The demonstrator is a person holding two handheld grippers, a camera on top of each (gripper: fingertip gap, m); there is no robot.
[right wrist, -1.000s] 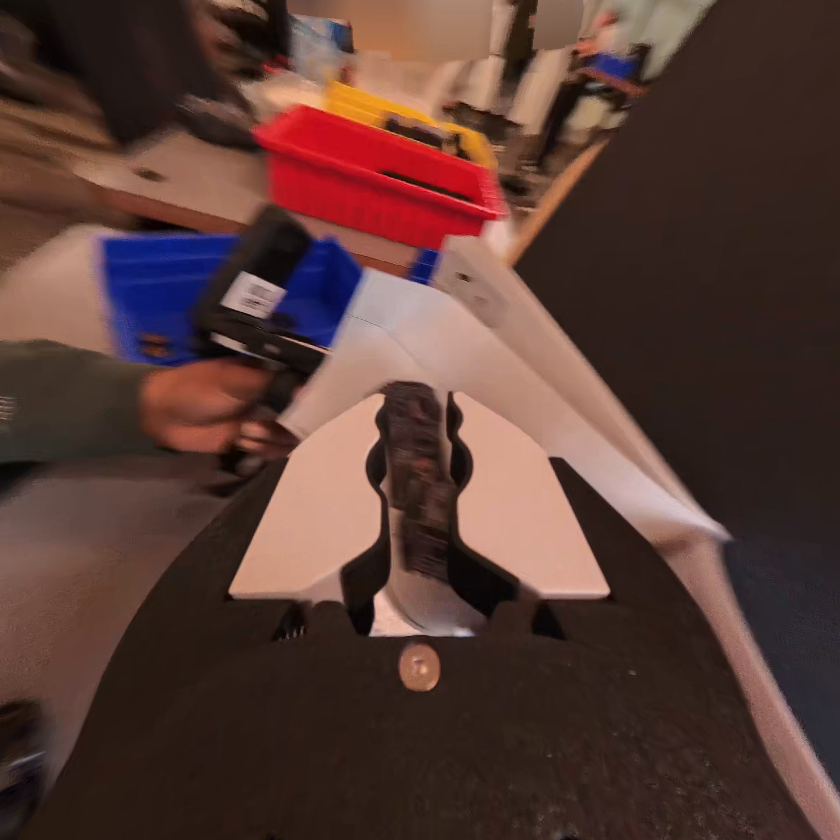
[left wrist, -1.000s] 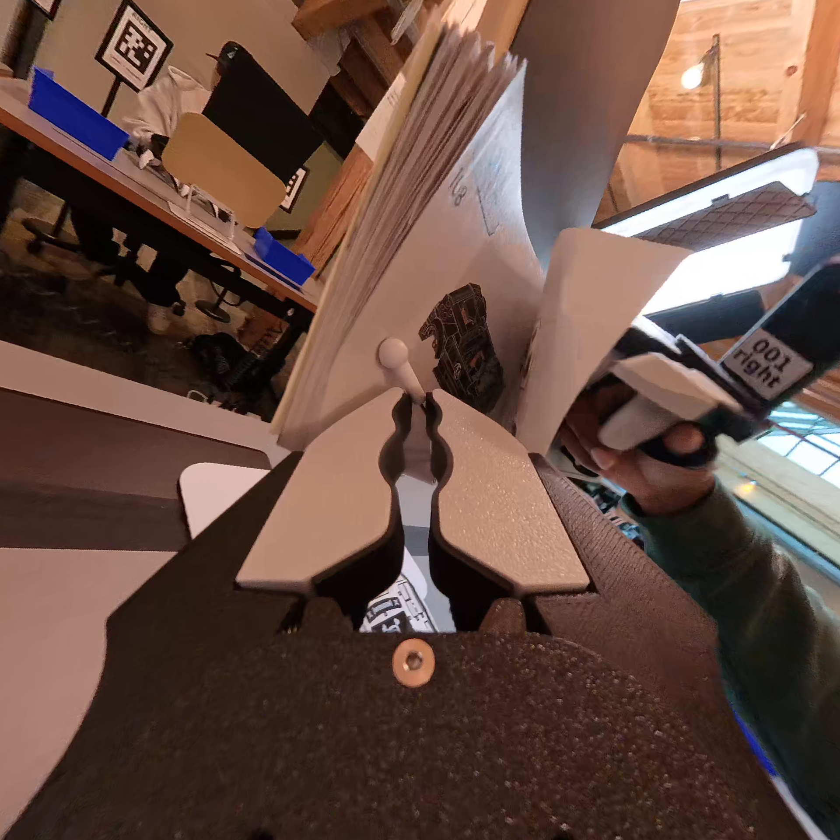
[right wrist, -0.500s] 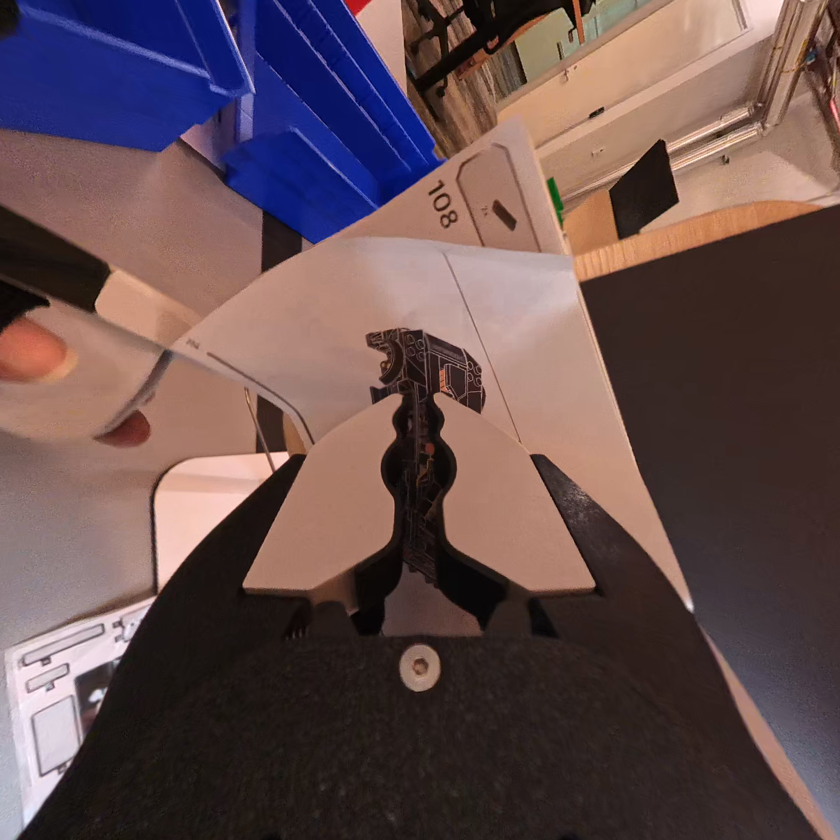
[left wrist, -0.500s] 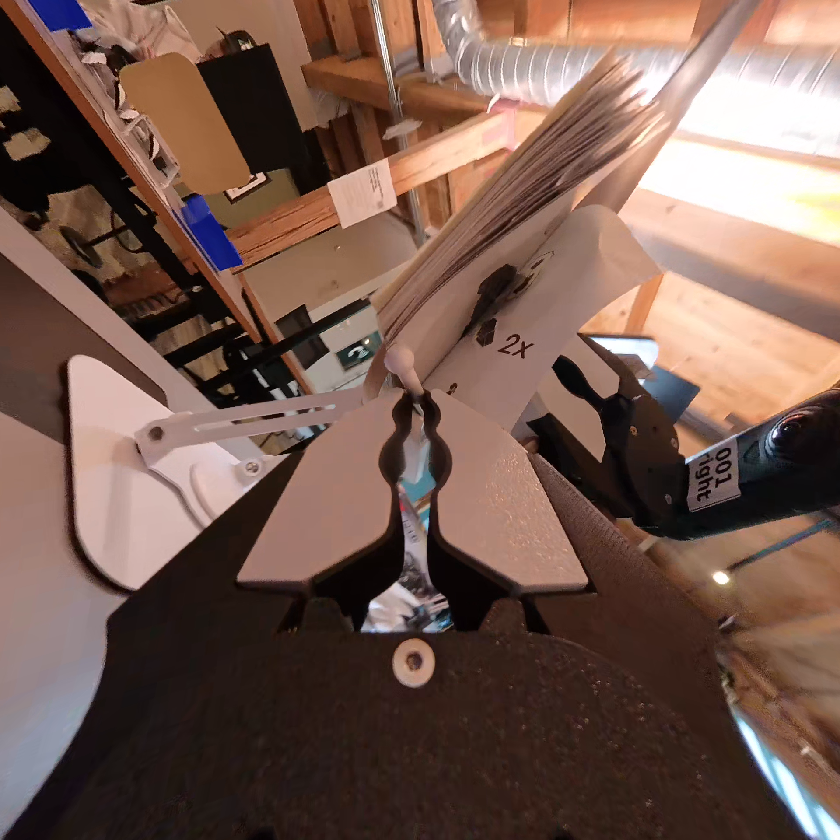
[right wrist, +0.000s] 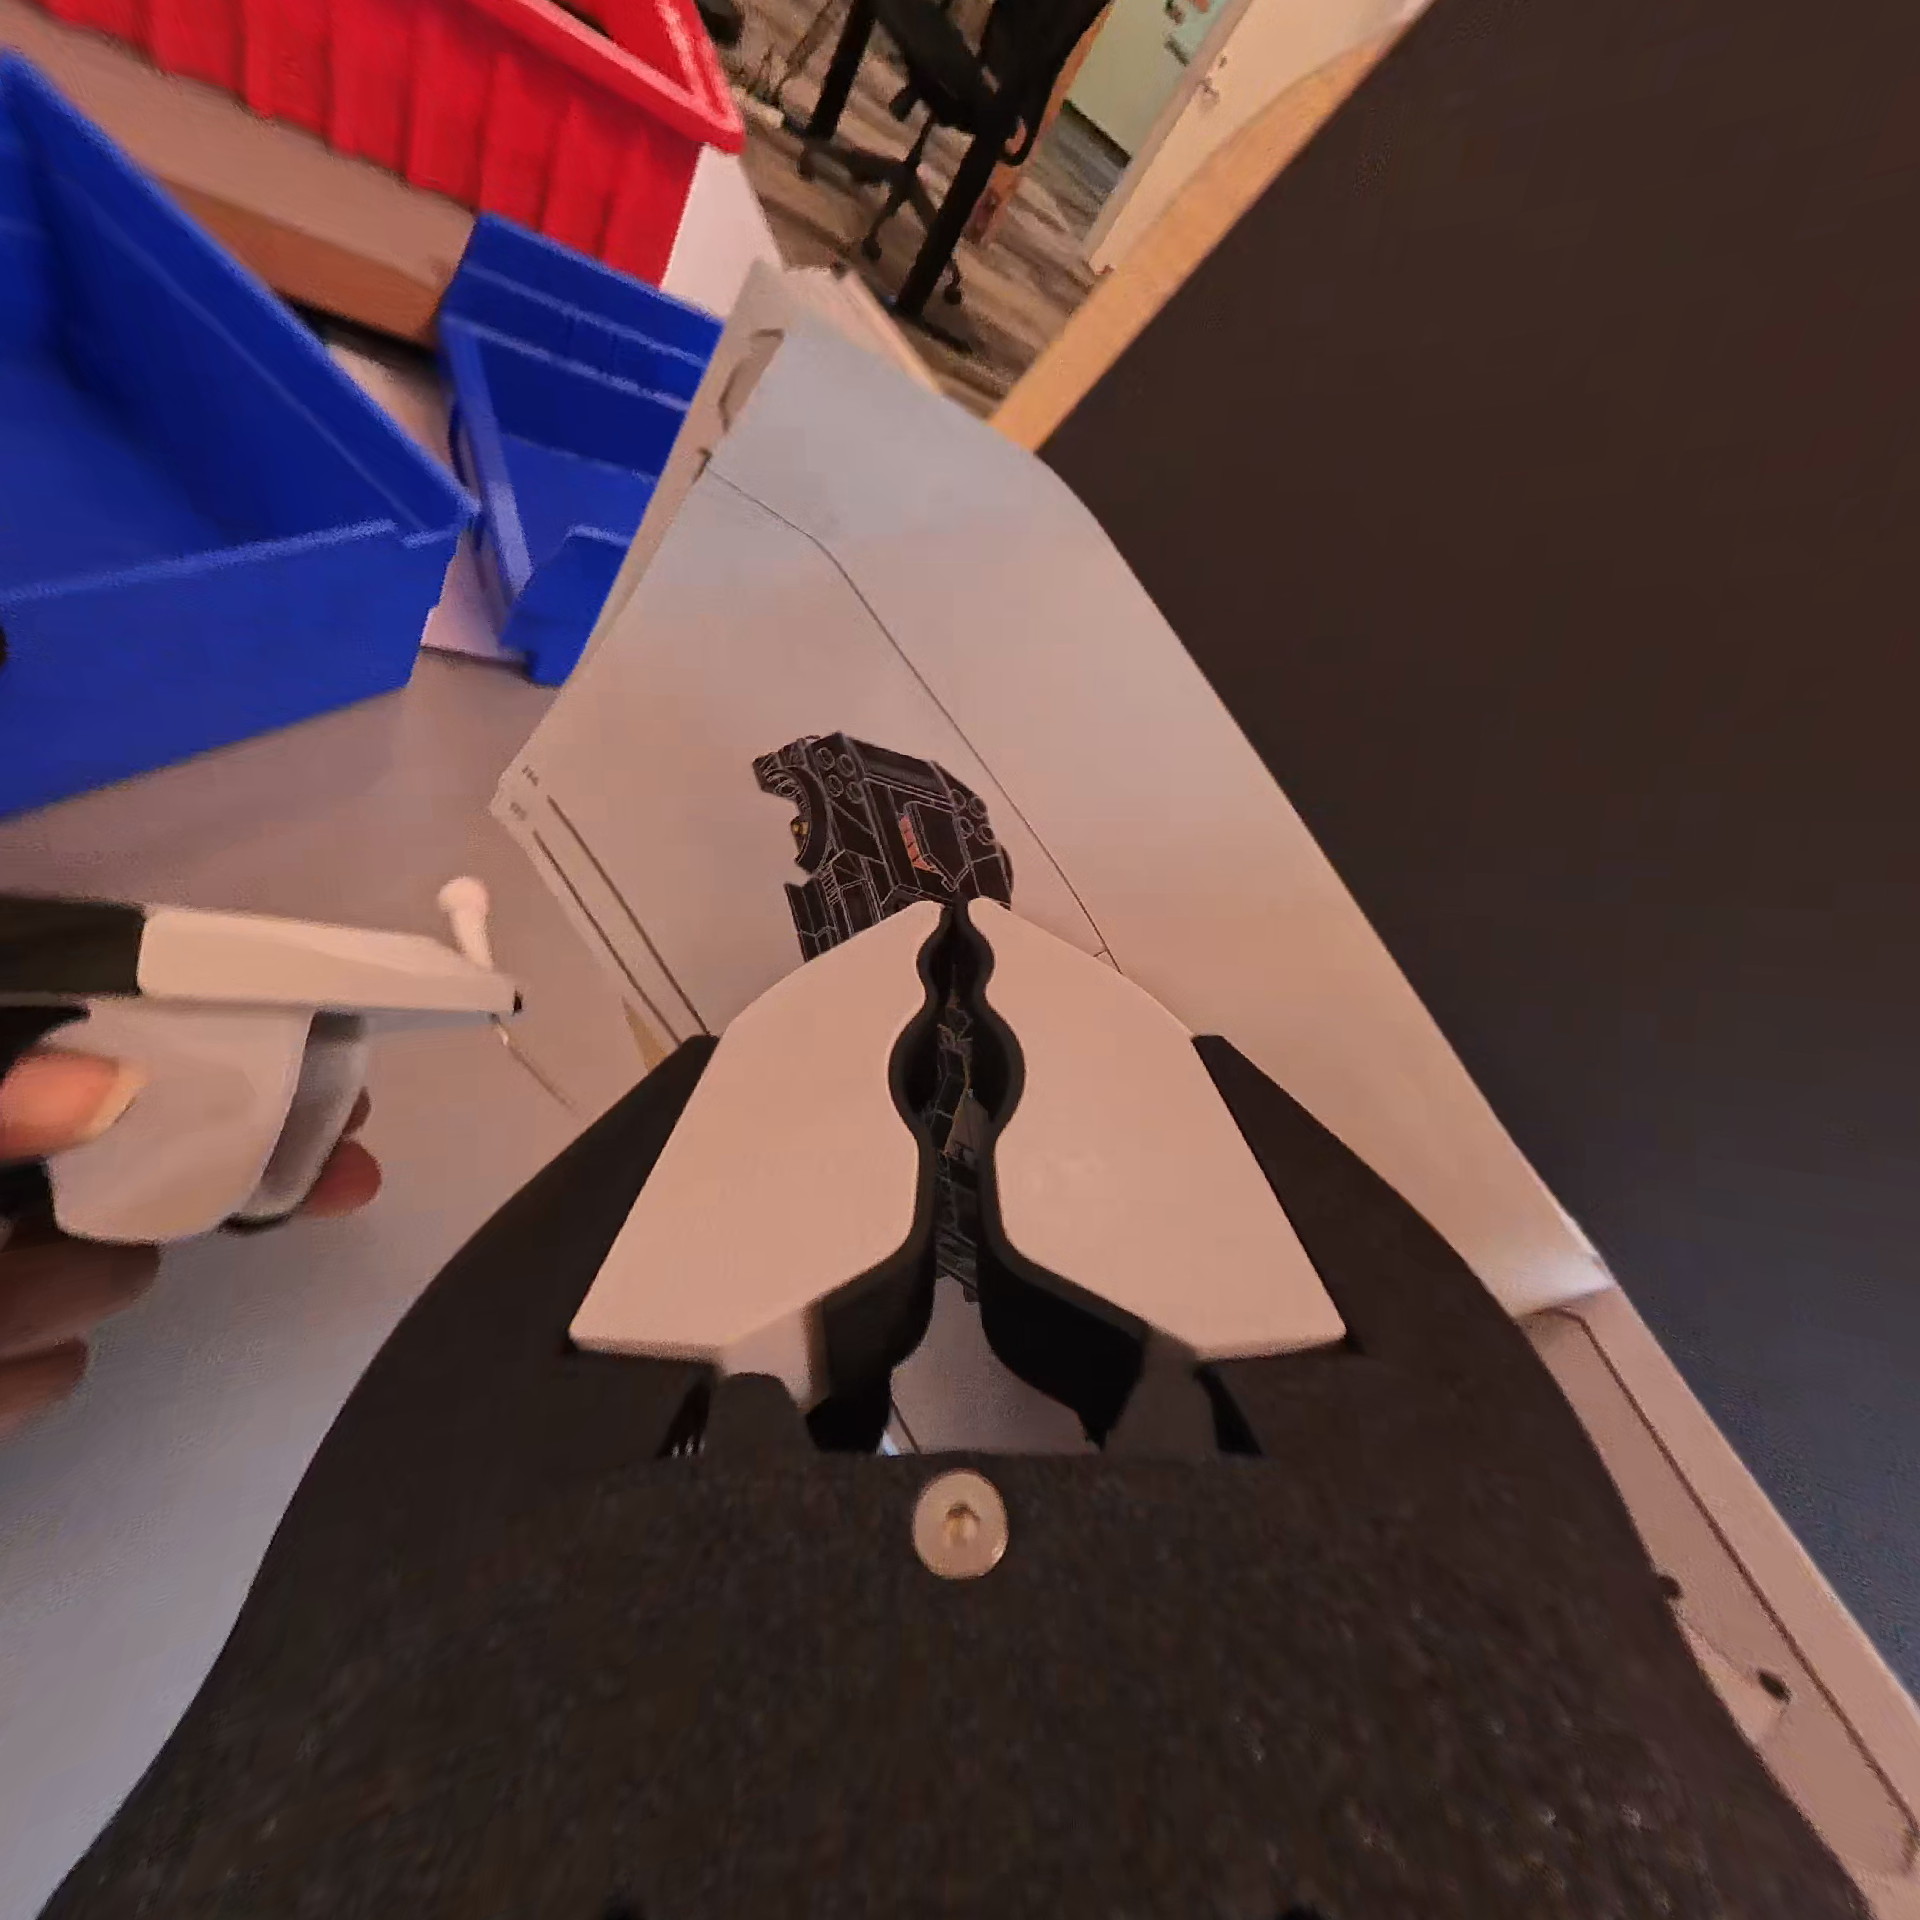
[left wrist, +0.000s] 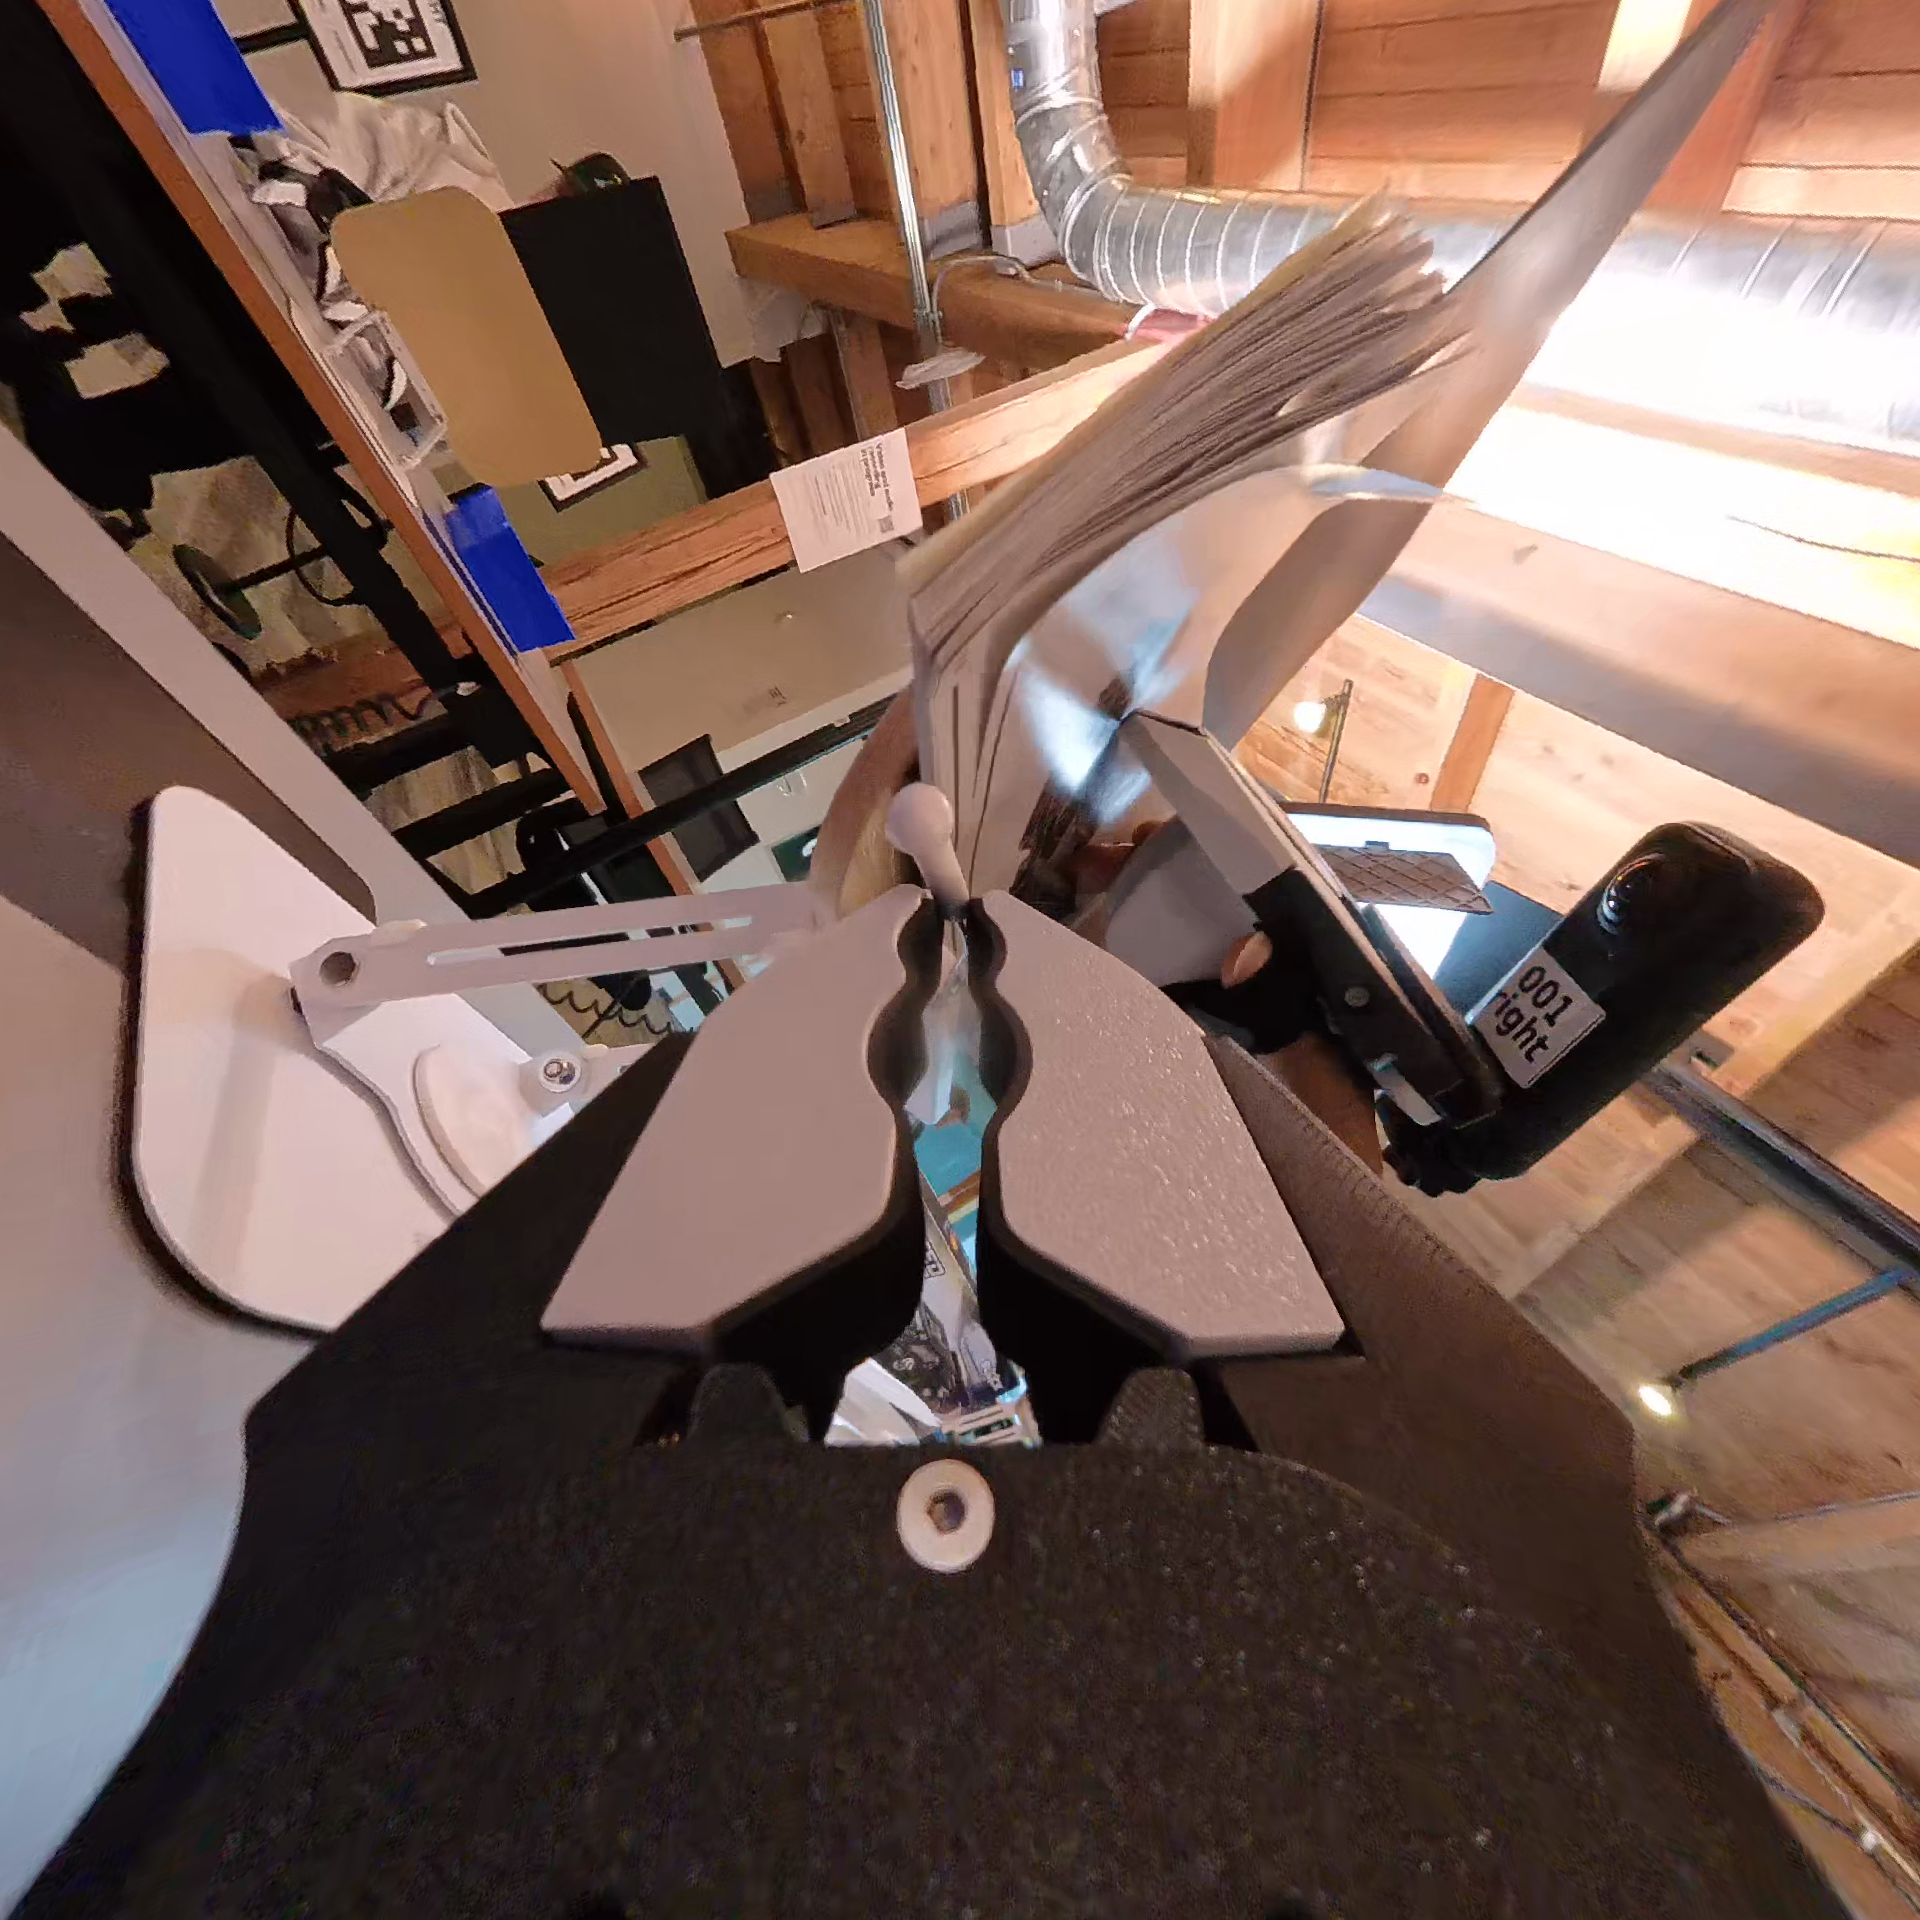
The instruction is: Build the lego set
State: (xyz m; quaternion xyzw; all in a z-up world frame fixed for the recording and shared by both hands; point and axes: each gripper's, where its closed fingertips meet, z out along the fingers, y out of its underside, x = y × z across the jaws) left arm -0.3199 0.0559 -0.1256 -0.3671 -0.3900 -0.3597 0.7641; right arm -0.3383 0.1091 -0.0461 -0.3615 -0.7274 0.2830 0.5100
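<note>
— Left gripper [left wrist: 961, 909]?
— Pinched together at the tips, clamped on the lower edge of the instruction booklet [left wrist: 1164, 416]. Small white pin [left wrist: 925, 842] sticking up just past the tips.
— And the booklet itself?
— Raised off the table [right wrist: 260, 831], pages fanned out and tilted up to the right. Blurred at the loose sheets.
— Right gripper [right wrist: 958, 914]?
— Also pressed together, gripping a single page [right wrist: 935, 644] bearing a dark printed model drawing [right wrist: 894, 821]. Page curving up from the grip, its far edge beside a black panel [right wrist: 1558, 520].
— Anything near it?
— Other gripper's white tip low at left, a hand [right wrist: 62, 1195] around its handle. Two blue bins [right wrist: 156, 499] and a red bin [right wrist: 499, 114] beyond on the table. White stand [left wrist: 260, 1091] with a slotted arm left of the left gripper.
— Lego pieces?
— None made out; only the booklet in hand.
</note>
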